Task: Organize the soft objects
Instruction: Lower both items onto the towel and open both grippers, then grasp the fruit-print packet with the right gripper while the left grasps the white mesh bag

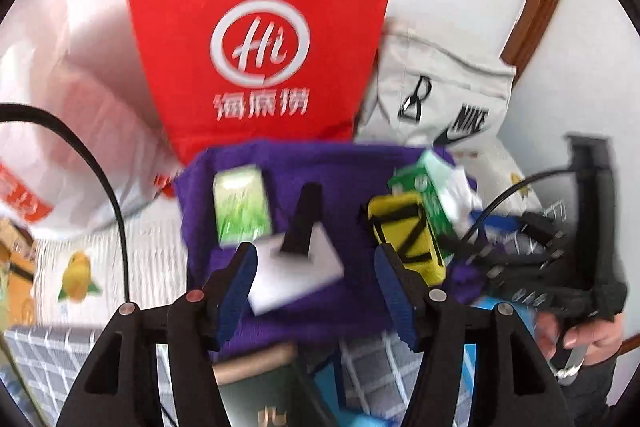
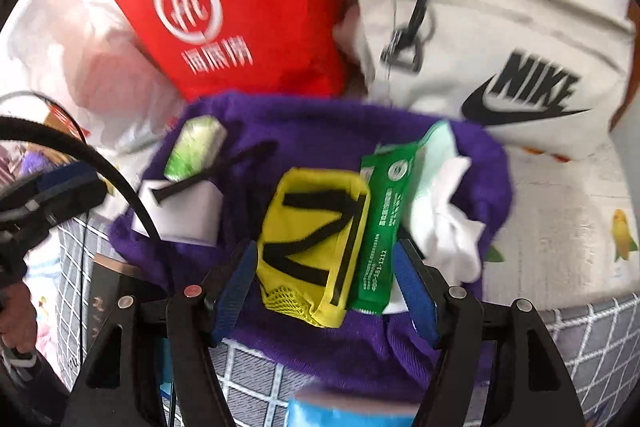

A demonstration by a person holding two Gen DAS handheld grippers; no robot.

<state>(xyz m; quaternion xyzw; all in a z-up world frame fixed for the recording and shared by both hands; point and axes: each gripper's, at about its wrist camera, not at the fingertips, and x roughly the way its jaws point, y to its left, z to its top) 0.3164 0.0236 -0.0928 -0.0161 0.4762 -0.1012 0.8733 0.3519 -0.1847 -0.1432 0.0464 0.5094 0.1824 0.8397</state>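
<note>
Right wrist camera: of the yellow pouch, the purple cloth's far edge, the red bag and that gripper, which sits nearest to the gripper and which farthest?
1. Yellow pouch: right between the right gripper's open fingers.
2. Purple cloth's far edge: beyond the pouch, mid-picture.
3. Red bag: farthest, standing behind the cloth, upper left.

purple towel (image 2: pixel 460 163) spread out kinda rumpled; on it a yellow mesh pouch (image 2: pixel 316 247) with black straps, lying flat; green tissue pack (image 2: pixel 380 223) touching its right side, white tissue (image 2: pixel 452 223) spilling out beside it; white sponge block (image 1: pixel 296 271) and small light-green pack (image 1: pixel 240 207) further left
</note>
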